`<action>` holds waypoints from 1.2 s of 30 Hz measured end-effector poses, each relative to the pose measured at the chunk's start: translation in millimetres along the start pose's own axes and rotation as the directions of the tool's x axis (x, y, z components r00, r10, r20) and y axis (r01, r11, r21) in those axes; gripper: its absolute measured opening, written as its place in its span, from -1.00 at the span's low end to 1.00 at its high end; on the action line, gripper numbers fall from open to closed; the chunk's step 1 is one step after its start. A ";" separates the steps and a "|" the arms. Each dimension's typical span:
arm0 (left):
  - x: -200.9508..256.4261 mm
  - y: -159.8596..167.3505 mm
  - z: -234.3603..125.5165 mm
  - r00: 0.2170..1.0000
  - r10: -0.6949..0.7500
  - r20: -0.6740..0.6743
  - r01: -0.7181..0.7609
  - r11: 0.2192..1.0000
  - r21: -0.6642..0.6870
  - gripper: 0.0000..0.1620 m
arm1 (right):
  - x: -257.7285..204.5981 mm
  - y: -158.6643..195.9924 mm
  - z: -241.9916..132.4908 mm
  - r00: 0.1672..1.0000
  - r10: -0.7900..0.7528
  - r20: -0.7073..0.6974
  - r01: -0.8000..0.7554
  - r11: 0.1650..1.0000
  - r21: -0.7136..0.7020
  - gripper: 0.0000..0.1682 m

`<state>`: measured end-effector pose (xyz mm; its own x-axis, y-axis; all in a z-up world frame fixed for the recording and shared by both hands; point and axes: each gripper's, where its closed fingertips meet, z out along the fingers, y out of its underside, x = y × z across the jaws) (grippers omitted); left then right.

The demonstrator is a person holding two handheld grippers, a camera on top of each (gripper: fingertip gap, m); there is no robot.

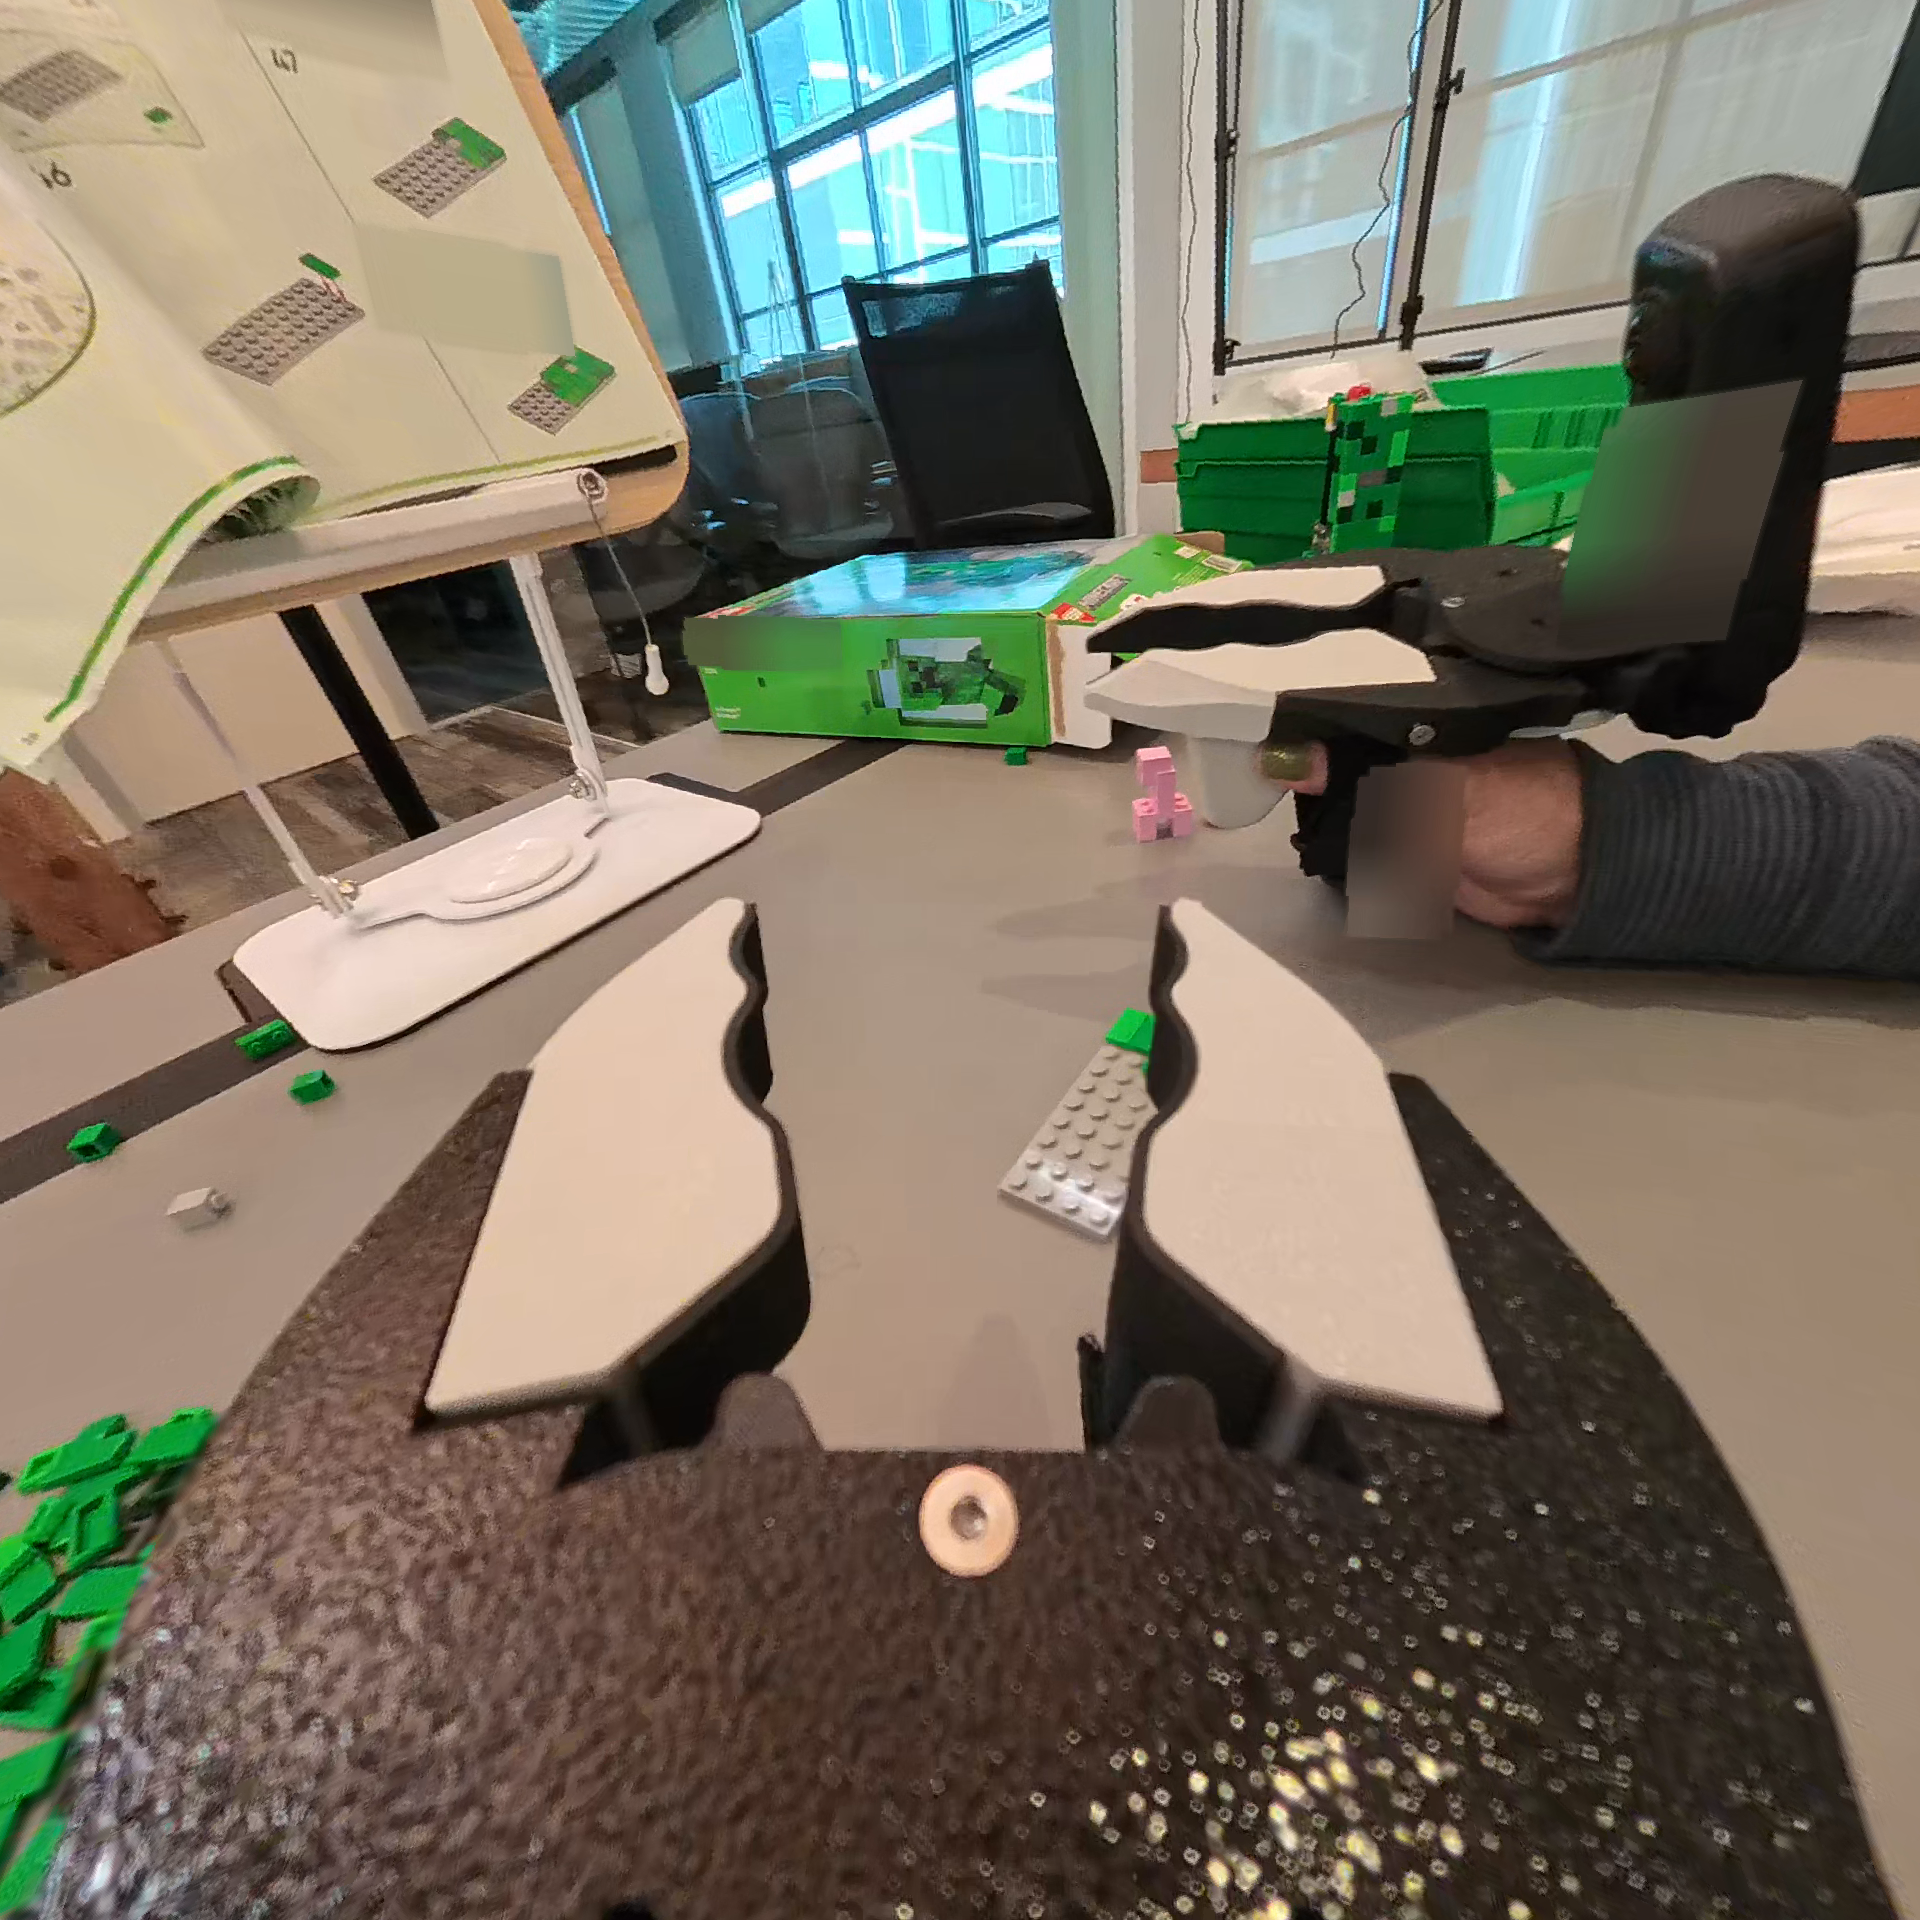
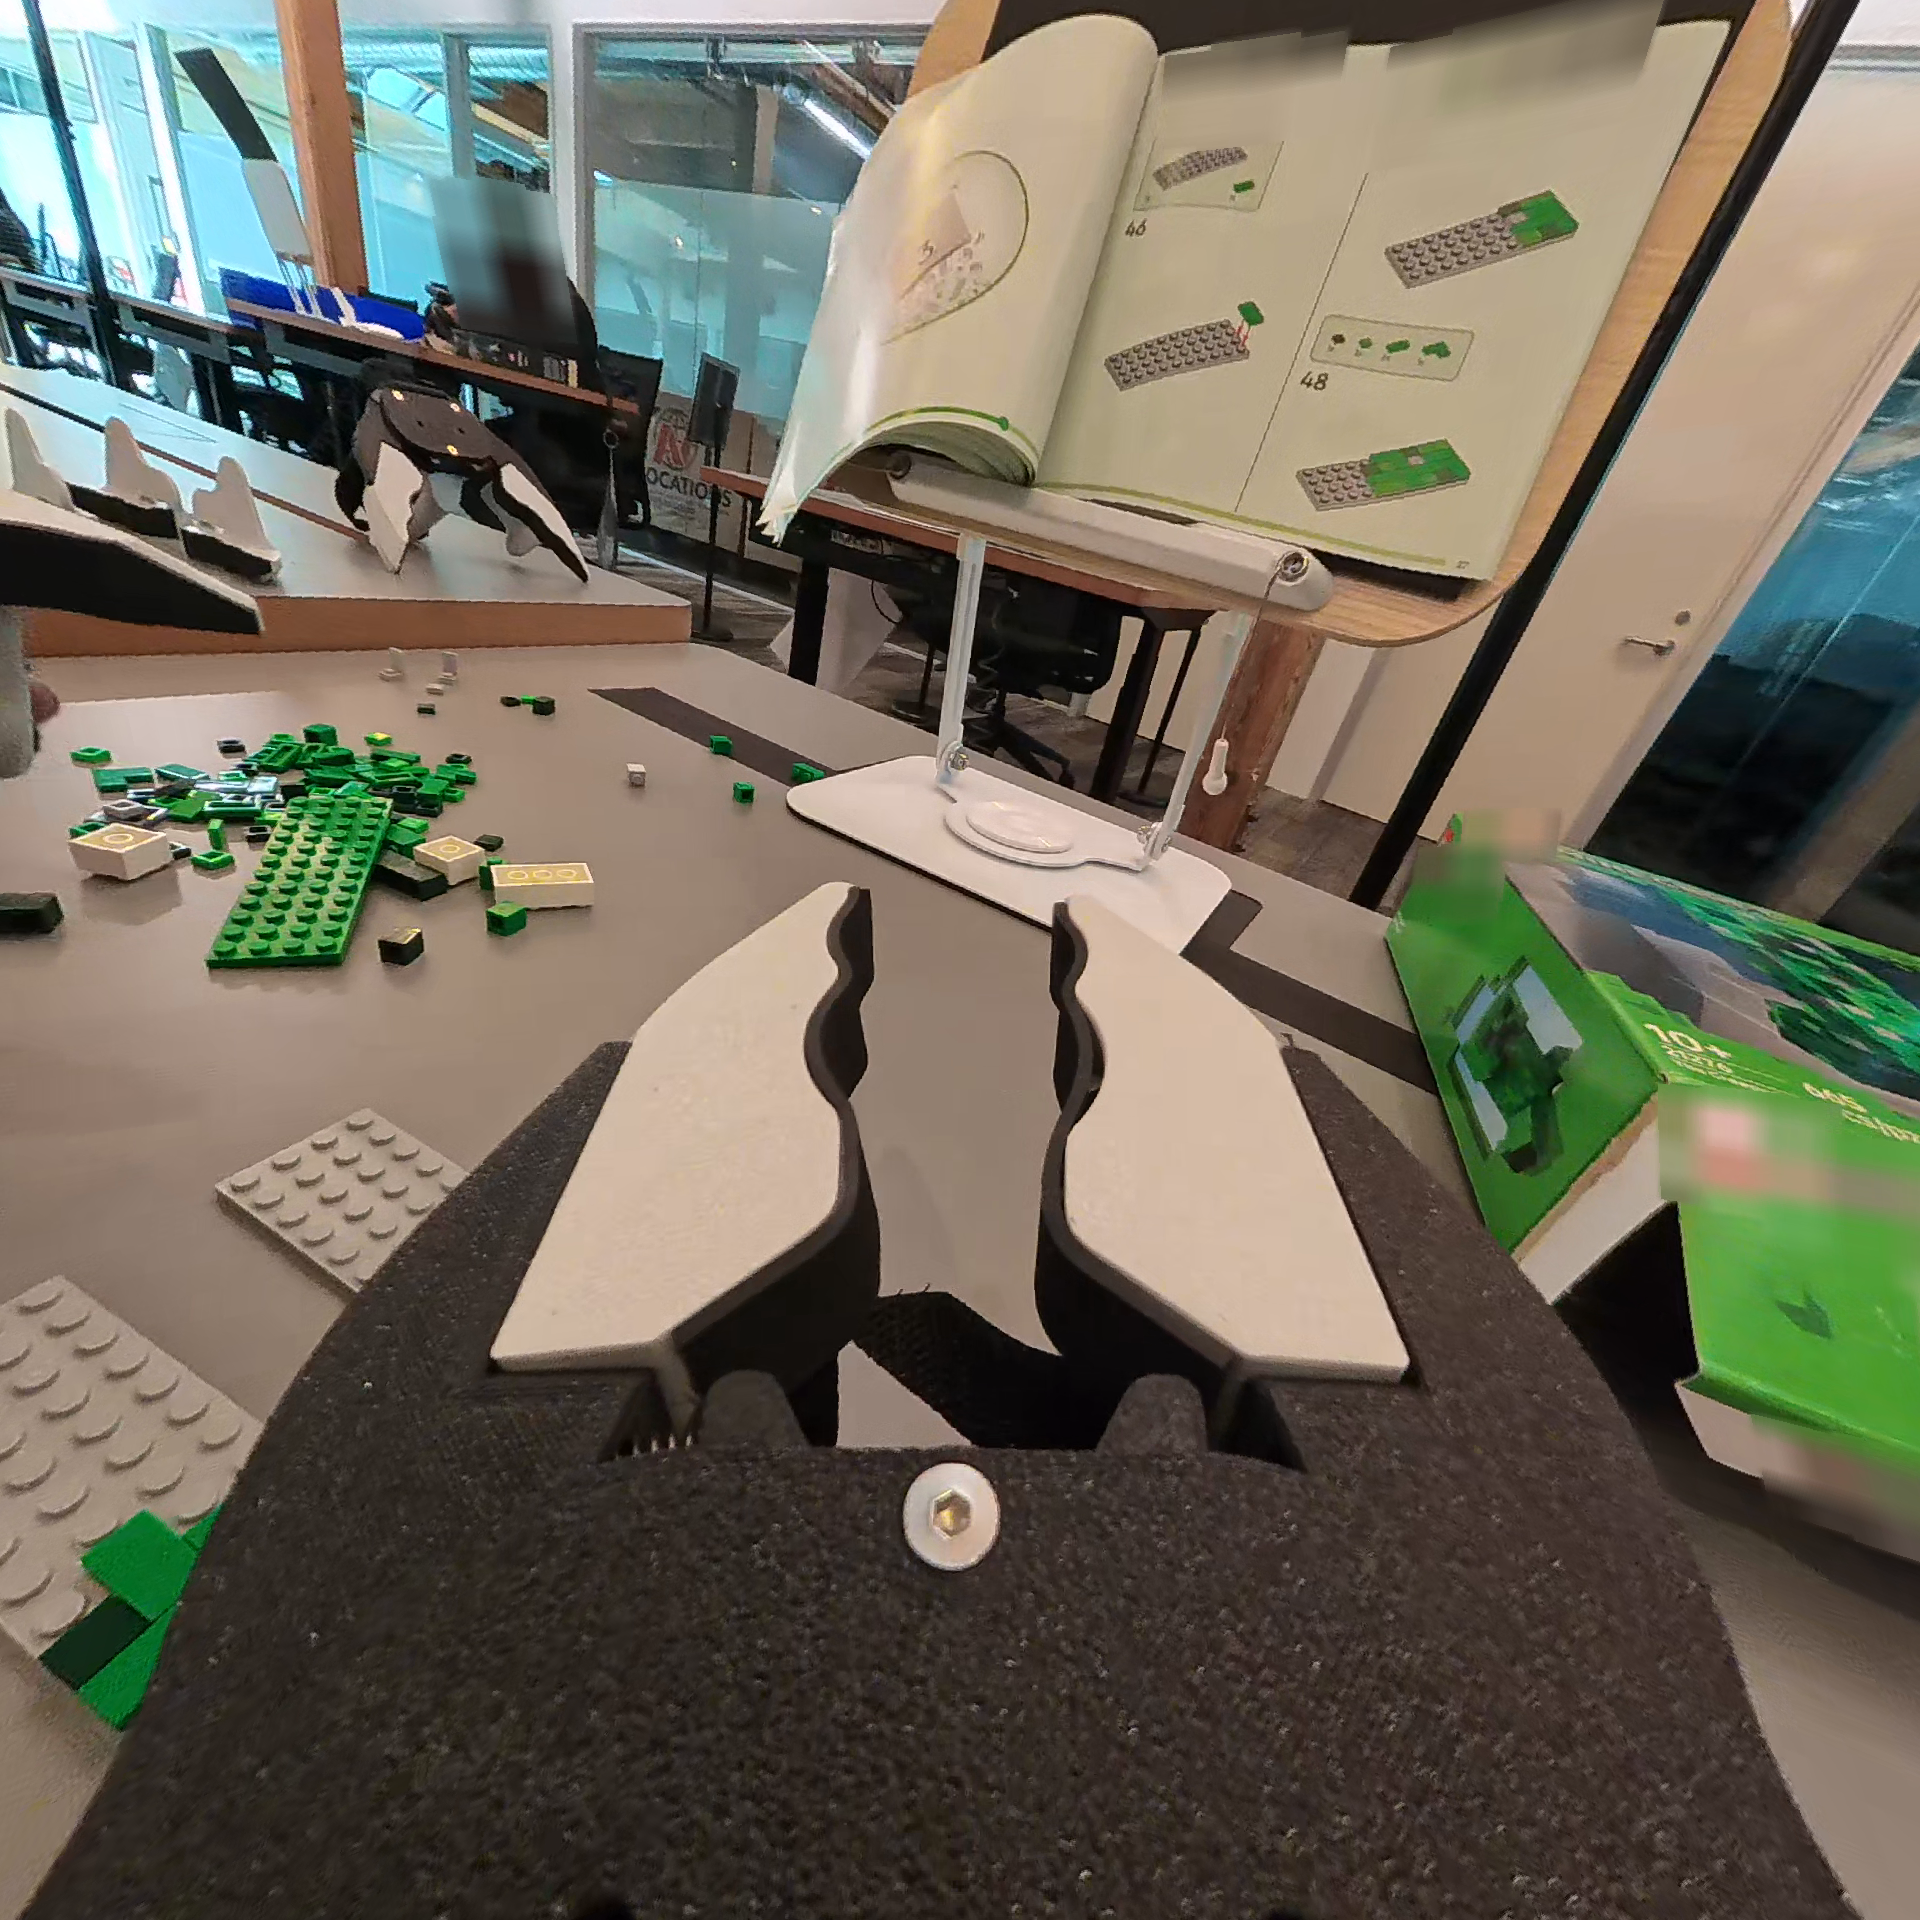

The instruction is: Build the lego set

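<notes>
In the left wrist view my left gripper (image 1: 961,935) is open and empty above the grey table. A grey studded plate (image 1: 1081,1143) with a green piece (image 1: 1130,1029) at its far end lies just by the right finger, which partly hides it. My right gripper (image 1: 1101,665) shows at the upper right, held by a hand. In the right wrist view my right gripper (image 2: 958,914) is open and empty. To its left lie a grey plate (image 2: 343,1195) and a second grey plate (image 2: 83,1455) with green tiles (image 2: 135,1569) on its near end.
A large green plate (image 2: 301,883) and a pile of green pieces (image 2: 343,769) lie at the left. The instruction booklet (image 2: 1299,312) sits on a white stand (image 2: 1008,862). The green set box (image 2: 1538,1060) is to the right. A pink figure (image 1: 1158,795) stands by it. From the left gripper's tips to the grey plate (image 2: 343,1195) is close to 10 centimeters. The left camera catches it too, in the left wrist view (image 1: 1098,1155).
</notes>
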<state>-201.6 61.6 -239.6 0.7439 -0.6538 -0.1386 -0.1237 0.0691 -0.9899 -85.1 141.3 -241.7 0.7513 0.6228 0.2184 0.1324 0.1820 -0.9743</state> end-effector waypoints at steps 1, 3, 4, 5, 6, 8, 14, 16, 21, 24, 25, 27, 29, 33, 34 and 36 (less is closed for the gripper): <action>-1.6 1.0 -0.6 1.000 0.014 0.010 -0.014 1.000 -0.003 -0.14 | -1.2 0.1 0.2 1.000 -0.005 0.006 0.005 1.000 -0.001 -0.63; -5.2 3.7 -1.2 1.000 0.015 0.023 -0.015 1.000 -0.011 -0.15 | -4.7 0.2 0.9 1.000 -0.016 0.020 0.016 1.000 -0.002 -0.63; -6.0 5.0 -1.2 1.000 -0.003 0.019 0.003 1.000 -0.014 -0.15 | -6.2 0.5 1.3 0.999 -0.021 0.027 0.021 1.000 -0.004 -0.63; -6.4 6.3 -1.1 0.999 -0.035 0.008 0.035 0.999 -0.019 -0.16 | -7.1 1.0 1.9 0.999 -0.024 0.031 0.024 1.000 -0.009 -0.63; -7.1 7.1 -1.1 0.997 -0.073 -0.004 0.073 0.997 -0.020 -0.16 | -7.7 1.5 2.2 0.999 -0.026 0.034 0.026 1.000 -0.013 -0.66; -13.0 7.8 -2.6 0.990 -0.138 -0.004 0.137 0.990 -0.017 -0.18 | -8.5 1.6 2.4 0.999 -0.031 0.040 0.031 0.999 -0.013 -0.67; -60.5 0.8 -26.5 0.968 -0.224 0.117 0.221 0.975 0.033 -0.21 | -9.6 -1.4 1.5 0.998 -0.020 0.055 0.019 1.000 0.012 -0.67; -87.8 0.3 -42.7 0.949 -0.236 0.209 0.231 0.972 0.050 -0.22 | -9.1 -1.4 1.6 0.998 -0.011 0.059 0.011 1.000 0.013 -0.69; -138.6 10.9 -78.0 0.889 -0.288 0.355 0.269 0.958 0.103 -0.24 | -13.8 -2.2 3.0 0.996 -0.039 0.080 0.038 0.999 0.023 -0.72; -147.4 17.2 -82.8 0.876 -0.299 0.377 0.283 0.954 0.100 -0.24 | -16.6 -2.1 3.8 0.994 -0.062 0.088 0.060 0.998 0.025 -0.72; -146.9 18.1 -81.8 0.878 -0.298 0.374 0.284 0.954 0.092 -0.25 | -17.1 -2.3 3.8 0.994 -0.065 0.090 0.063 0.998 0.026 -0.72; -142.7 19.6 -77.2 0.888 -0.284 0.361 0.278 0.958 0.070 -0.26 | -17.4 -2.7 3.6 0.994 -0.062 0.095 0.059 0.998 0.029 -0.75; -137.3 22.1 -71.5 0.901 -0.255 0.352 0.260 0.965 0.034 -0.27 | -19.0 -2.5 3.5 0.992 -0.051 0.112 0.049 0.998 0.027 -0.80; -128.2 28.0 -62.6 0.923 -0.185 0.338 0.213 0.976 -0.045 -0.32 | -19.4 -3.1 3.2 0.992 -0.055 0.115 0.052 0.998 0.033 -0.81; -126.4 30.7 -60.5 0.928 -0.170 0.332 0.204 0.977 -0.069 -0.35 | -19.9 -3.0 3.3 0.991 -0.058 0.117 0.055 0.998 0.033 -0.81; -125.5 36.7 -58.0 0.932 -0.130 0.338 0.178 0.978 -0.113 -0.39 | -22.2 -2.6 3.5 0.990 -0.063 0.130 0.059 0.998 0.030 -0.84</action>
<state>-337.6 102.5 -256.8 0.9316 -0.3634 -0.0103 -0.0632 -0.1338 -0.9890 -104.3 129.7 -243.9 0.6513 0.7036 0.2842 0.1576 0.2410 -0.9576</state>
